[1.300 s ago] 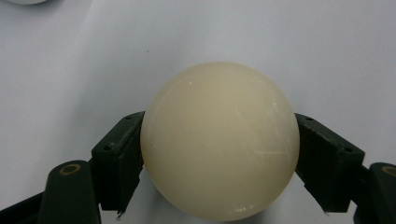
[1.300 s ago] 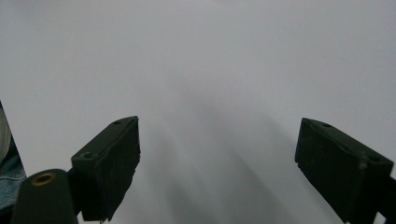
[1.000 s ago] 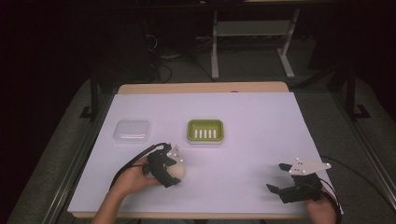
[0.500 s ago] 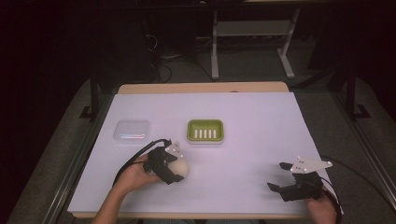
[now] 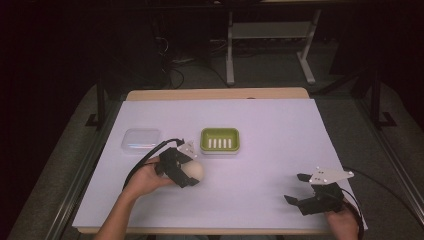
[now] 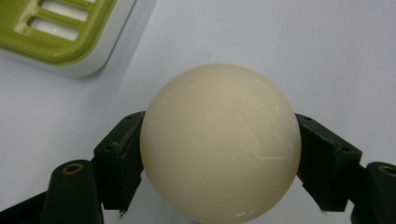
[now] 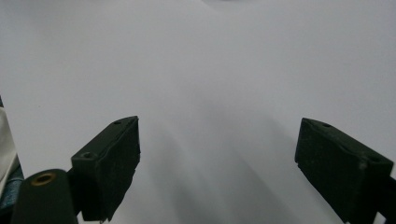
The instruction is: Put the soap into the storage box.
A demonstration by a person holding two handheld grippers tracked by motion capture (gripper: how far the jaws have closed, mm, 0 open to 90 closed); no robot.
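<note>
A cream-coloured ball (image 5: 193,171) (image 6: 219,144) is clamped between the two black jaws of my left gripper (image 5: 189,173) (image 6: 219,161), which is shut on it just above the white table (image 5: 260,130). A green slotted soap dish (image 5: 220,140) (image 6: 56,28) lies just beyond the ball, to its upper right in the high view. My right gripper (image 5: 296,188) (image 7: 217,163) hovers near the table's front right corner, open, with bare table between its jaws.
A clear plastic lidded box (image 5: 141,139) sits left of the soap dish. The wooden table edge (image 5: 215,94) runs along the far side. A metal stand (image 5: 270,35) and cables lie on the dark floor beyond.
My left gripper with the ball has shifted slightly forward and up toward the soap dish. The right gripper has stayed in place.
</note>
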